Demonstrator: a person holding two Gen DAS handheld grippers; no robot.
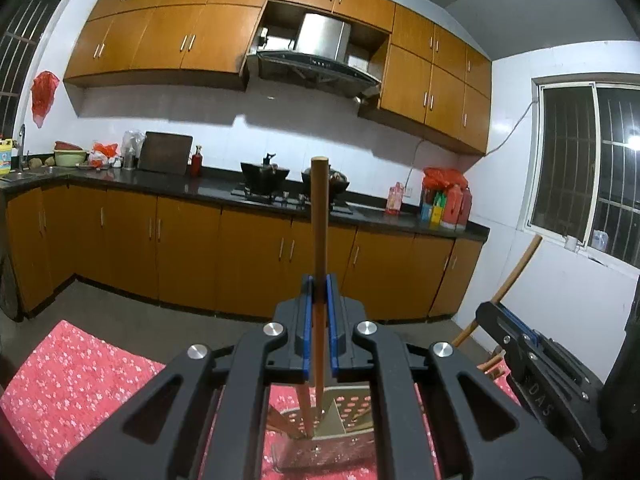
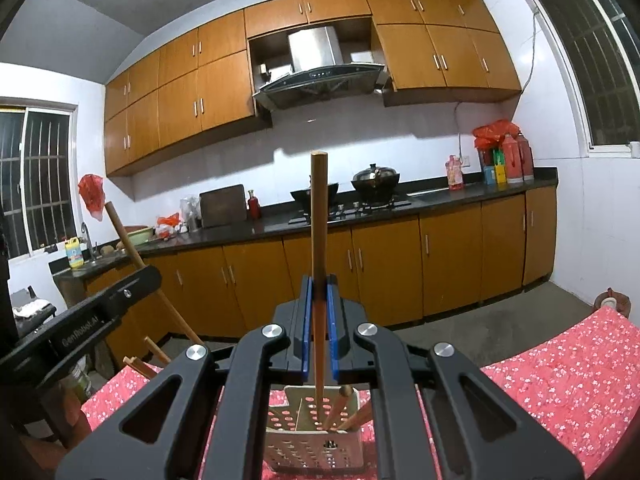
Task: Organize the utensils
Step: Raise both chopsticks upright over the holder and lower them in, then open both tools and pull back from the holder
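My left gripper is shut on a wooden chopstick that stands upright, its lower end inside the perforated metal utensil holder below. My right gripper is shut on another wooden chopstick, also upright, with its lower end in the left compartment of the same holder. Other wooden chopsticks lean in the holder's right compartment. Each gripper shows in the other's view: the right one at the right, the left one at the left, each with its stick.
The holder stands on a table with a red flowered cloth. Behind it run a black kitchen counter with a stove and woks, orange cabinets and windows. Loose chopsticks poke up at the table's left edge.
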